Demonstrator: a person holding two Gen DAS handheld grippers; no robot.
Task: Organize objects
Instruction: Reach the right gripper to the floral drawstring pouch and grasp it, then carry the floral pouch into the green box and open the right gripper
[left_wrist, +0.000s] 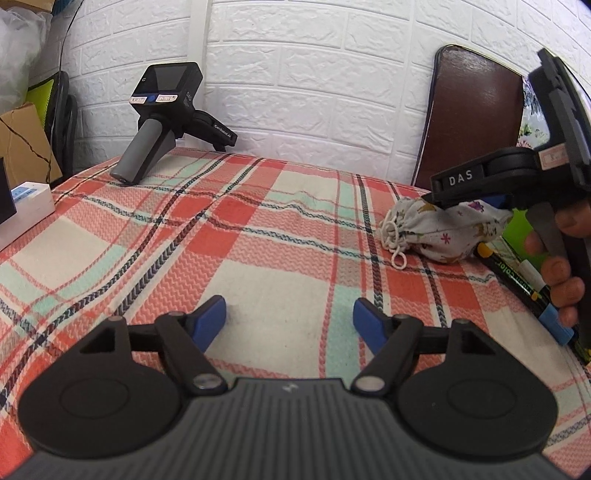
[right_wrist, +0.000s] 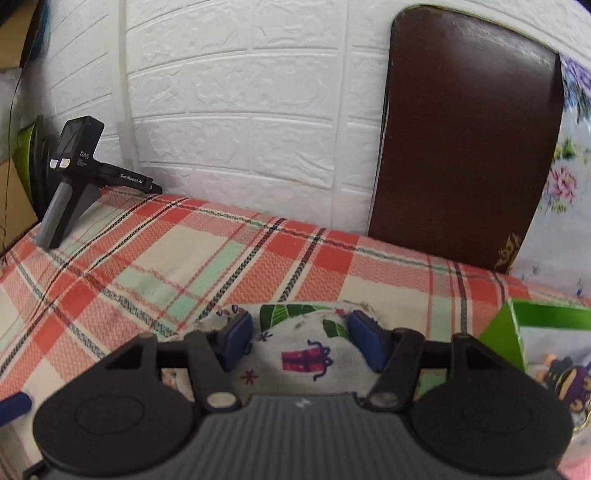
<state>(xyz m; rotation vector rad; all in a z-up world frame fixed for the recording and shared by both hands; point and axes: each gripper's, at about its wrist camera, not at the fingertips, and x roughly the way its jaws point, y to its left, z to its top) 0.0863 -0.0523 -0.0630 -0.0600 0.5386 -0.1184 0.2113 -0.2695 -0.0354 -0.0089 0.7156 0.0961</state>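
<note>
A white printed drawstring pouch (left_wrist: 445, 230) lies on the plaid cloth (left_wrist: 258, 229) at the right. My right gripper (right_wrist: 301, 341) is over it, its blue pads (right_wrist: 236, 339) at either side of the pouch (right_wrist: 304, 354), touching the fabric. In the left wrist view the right gripper (left_wrist: 476, 201) presses down on the pouch top. My left gripper (left_wrist: 290, 323) is open and empty, low over the cloth at the front. A black marker with a blue cap (left_wrist: 528, 291) lies just right of the pouch.
A spare black handheld gripper (left_wrist: 162, 122) stands at the back left against the white brick wall. A brown board (left_wrist: 472, 114) leans at the back right. A white box (left_wrist: 26, 206) sits at the left edge. A green box (right_wrist: 517, 332) is at the right.
</note>
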